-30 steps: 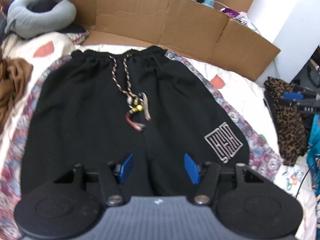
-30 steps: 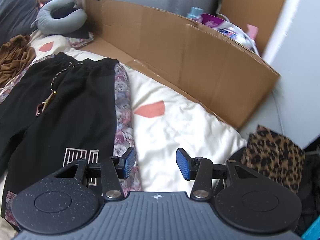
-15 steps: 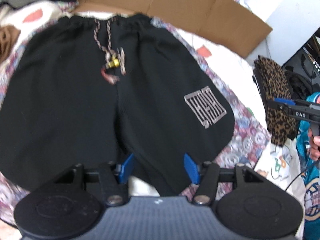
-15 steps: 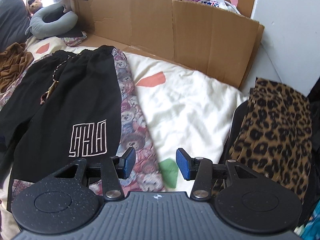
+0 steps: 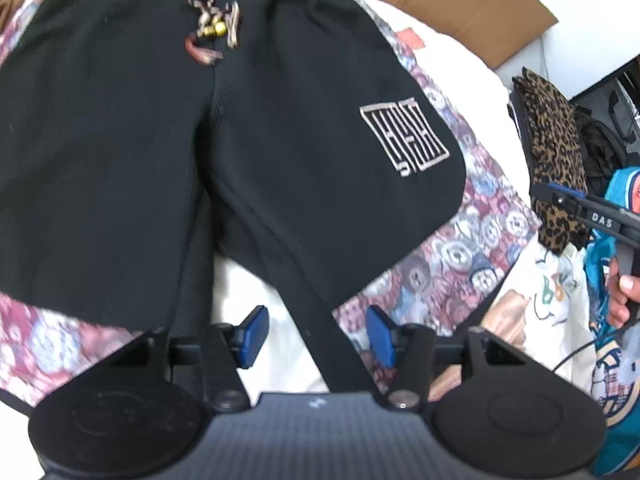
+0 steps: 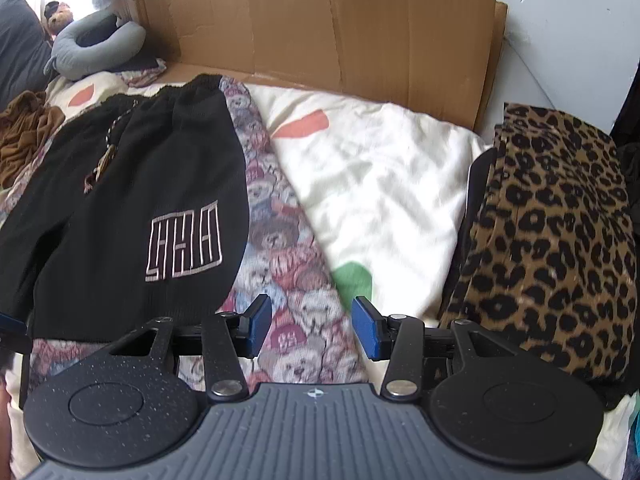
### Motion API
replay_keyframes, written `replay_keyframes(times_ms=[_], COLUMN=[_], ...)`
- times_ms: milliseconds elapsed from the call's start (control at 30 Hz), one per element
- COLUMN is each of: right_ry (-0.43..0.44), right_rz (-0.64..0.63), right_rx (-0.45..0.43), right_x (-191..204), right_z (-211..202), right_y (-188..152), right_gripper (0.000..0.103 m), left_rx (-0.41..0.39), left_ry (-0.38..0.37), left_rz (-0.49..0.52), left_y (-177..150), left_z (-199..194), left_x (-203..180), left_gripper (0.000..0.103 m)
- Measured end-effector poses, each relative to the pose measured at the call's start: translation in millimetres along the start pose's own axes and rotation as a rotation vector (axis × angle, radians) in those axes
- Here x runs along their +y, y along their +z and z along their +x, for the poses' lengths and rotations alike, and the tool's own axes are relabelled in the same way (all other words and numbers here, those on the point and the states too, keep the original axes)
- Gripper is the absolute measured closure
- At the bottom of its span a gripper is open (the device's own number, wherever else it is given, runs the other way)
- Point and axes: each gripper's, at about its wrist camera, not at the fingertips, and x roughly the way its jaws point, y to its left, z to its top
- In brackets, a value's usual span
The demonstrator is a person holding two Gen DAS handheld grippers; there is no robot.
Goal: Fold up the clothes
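Observation:
Black shorts (image 5: 160, 140) with a braided drawstring (image 5: 212, 28) and a beige square logo (image 5: 404, 136) lie flat on a teddy-bear print blanket (image 5: 452, 248). My left gripper (image 5: 316, 336) is open, low over the shorts' hem at the inner edge of the right leg. My right gripper (image 6: 312, 334) is open and empty over the blanket (image 6: 280, 240), just right of the shorts (image 6: 120, 208). It also shows at the right edge of the left wrist view (image 5: 592, 216).
A leopard-print garment (image 6: 552, 240) lies folded at the right. A cardboard wall (image 6: 340, 32) stands behind the bed. A grey neck pillow (image 6: 100, 48) and a brown garment (image 6: 24, 136) lie far left. White bedding (image 6: 380, 180) lies between the blanket and the leopard print.
Both grippers have pulled back toward the near edge of the bed. The left one now sits at the shorts' hem instead of over the middle. Both stay open.

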Motion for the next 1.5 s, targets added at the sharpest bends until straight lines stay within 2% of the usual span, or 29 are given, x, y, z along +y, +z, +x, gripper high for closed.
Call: replay_keyframes(times_ms=[300, 500, 567, 600, 633, 667, 700, 867, 1267, 1300, 1400, 1500], right_ry=[0.006, -0.008, -0.007, -0.007, -0.006, -0.006, -0.006, 0.011, 0.015, 0.015, 0.028, 0.035], right_rz=[0.087, 0.173, 0.214, 0.234, 0.254, 0.275, 0.295, 0.363, 0.311, 0.311, 0.293, 0.260], right_rx=[0.046, 0.019, 0.022, 0.023, 0.025, 0.026, 0.027, 0.049, 0.092, 0.097, 0.105, 0.095], right_x=[-10, -26, -34, -37, -41, -45, -49, -58, -48, -48, -48, -47], right_z=[4, 2, 6, 9, 11, 14, 16, 26, 37, 37, 35, 26], right_y=[-25, -27, -27, -27, -27, -27, -27, -32, -43, -43, -40, -34], right_gripper=[0.052, 0.052, 0.052, 0.054, 0.056, 0.060, 0.063, 0.066, 0.073, 0.075, 0.094, 0.097], left_rx=[0.081, 0.094, 0.101, 0.104, 0.106, 0.108, 0.110, 0.124, 0.151, 0.152, 0.159, 0.166], left_ry=[-0.042, -0.095, -0.110, -0.111, -0.112, -0.114, -0.117, -0.123, -0.123, -0.126, -0.139, -0.159], left_rz=[-0.062, -0.126, -0.151, -0.156, -0.162, -0.162, -0.156, -0.130, -0.104, -0.106, -0.108, -0.105], left_y=[-16, -17, -19, -19, -20, -21, -21, -22, -18, -18, -16, -14], left_z=[14, 17, 20, 22, 23, 23, 22, 18, 19, 19, 17, 13], left_x=[6, 11, 14, 14, 15, 15, 15, 15, 7, 7, 7, 5], left_gripper=[0.050, 0.058, 0.064, 0.073, 0.090, 0.098, 0.099, 0.100, 0.101, 0.101, 0.101, 0.101])
